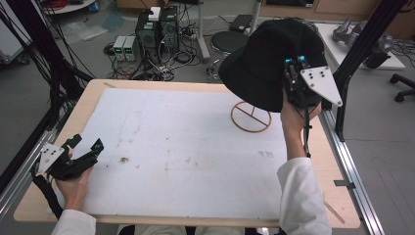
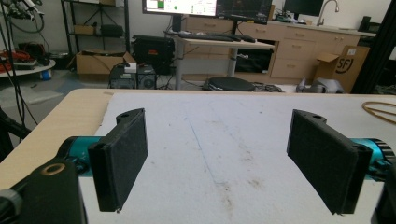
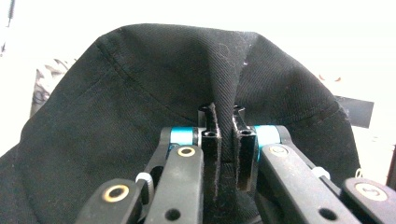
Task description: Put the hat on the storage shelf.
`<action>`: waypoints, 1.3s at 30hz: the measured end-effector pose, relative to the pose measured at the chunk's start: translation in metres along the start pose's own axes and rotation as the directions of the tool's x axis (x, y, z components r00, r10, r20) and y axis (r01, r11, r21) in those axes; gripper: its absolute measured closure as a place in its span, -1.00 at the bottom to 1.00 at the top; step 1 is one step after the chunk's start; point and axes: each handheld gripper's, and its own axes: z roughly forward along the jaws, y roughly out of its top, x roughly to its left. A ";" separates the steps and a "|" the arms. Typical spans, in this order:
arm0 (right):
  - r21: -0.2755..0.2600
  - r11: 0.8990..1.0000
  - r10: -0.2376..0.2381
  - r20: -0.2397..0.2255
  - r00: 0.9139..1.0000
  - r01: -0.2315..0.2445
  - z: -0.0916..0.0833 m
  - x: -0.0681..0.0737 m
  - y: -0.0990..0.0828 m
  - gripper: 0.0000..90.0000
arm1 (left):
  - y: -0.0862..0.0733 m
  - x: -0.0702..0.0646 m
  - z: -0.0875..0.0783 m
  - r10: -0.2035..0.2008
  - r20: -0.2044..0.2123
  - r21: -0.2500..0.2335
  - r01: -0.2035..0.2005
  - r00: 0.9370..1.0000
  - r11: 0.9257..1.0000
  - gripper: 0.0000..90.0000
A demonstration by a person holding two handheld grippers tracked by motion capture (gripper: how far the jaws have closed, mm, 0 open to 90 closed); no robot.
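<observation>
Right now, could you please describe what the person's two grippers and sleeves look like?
Each gripper, the left gripper and the right gripper, has a black body, teal-blue fittings behind its jaws and a grey three-cornered plate dotted with small holes. The pads are flat, black and rectangular with a rough texture. A black cable trails from the left one. Both arms wear white sleeves.

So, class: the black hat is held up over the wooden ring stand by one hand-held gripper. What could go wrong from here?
1. The right hand-held gripper pinches only a narrow fold of the black hat, so the fabric might slip free.
2. The hat hides much of the wooden ring stand in the high view, so lowering it could miss or knock the stand.
3. The left hand-held gripper is open and far away, offering no support.
</observation>
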 end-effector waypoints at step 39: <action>0.229 0.972 0.050 0.018 0.999 -0.053 0.057 0.016 -0.063 0.89 | -0.001 -0.003 0.007 -0.085 0.041 -0.020 0.086 0.995 0.996 -0.54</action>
